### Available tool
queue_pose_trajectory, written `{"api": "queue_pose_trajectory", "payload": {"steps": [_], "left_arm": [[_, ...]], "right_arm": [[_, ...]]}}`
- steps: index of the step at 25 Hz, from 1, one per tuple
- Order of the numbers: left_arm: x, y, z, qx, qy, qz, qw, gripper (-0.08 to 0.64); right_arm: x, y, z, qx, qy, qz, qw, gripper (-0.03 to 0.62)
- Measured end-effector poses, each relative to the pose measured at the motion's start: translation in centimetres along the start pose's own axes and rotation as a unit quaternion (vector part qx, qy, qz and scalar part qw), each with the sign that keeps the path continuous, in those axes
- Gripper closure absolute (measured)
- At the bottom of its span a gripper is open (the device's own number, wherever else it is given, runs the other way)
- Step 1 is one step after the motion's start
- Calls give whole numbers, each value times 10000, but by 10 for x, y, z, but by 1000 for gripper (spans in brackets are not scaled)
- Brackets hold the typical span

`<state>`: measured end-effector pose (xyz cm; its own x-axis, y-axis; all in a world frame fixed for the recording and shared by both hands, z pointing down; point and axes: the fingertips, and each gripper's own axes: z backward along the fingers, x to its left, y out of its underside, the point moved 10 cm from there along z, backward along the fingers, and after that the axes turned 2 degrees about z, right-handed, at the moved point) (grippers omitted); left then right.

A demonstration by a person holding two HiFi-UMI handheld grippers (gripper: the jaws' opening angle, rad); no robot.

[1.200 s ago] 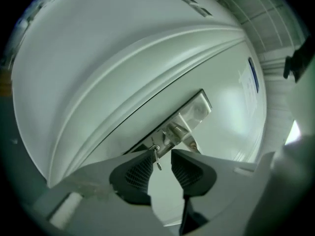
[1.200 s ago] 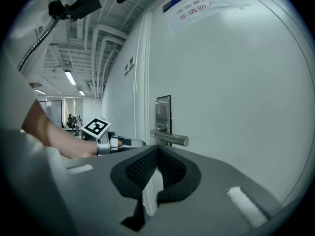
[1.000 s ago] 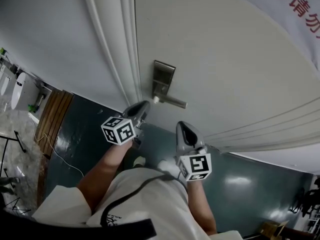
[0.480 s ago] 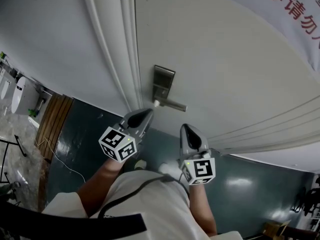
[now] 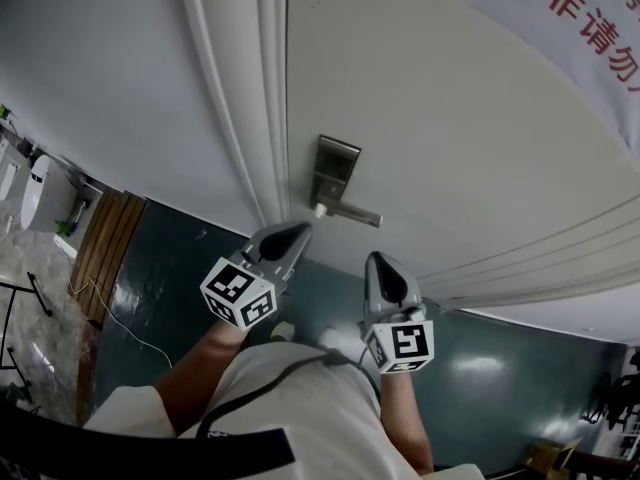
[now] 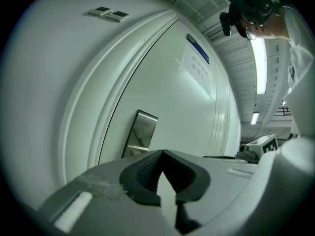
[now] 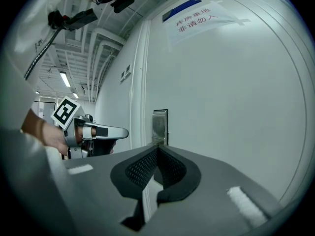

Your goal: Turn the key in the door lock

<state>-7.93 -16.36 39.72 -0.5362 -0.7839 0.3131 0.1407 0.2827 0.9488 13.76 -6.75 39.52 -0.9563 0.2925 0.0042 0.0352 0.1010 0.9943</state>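
Key [image 5: 319, 209], a pale stub, looks small and stiff; pinch its head. Left gripper [image 5: 298, 232] and right gripper [image 5: 378, 259] are closed, empty.

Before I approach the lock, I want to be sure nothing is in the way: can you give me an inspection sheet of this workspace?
Surface: pale door, bare around the lock.
Job's things: lock plate with lever handle; key cannot be made out.
Clutter: nothing seen.
Grippers: left gripper and right gripper below the handle, fingers together, both empty.
Cables: thin cable on the floor, left.
Surroundings: red-lettered notice on the door; wooden slats at left.
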Motion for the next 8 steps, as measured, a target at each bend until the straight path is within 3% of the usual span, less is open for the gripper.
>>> {"api": "queue_pose_trajectory", "payload": {"steps": [8], "left_arm": [[15, 6, 8, 101, 23, 135, 9999, 554]], "right_arm": [[17, 3, -8, 104, 76, 11, 9999, 584]]}}
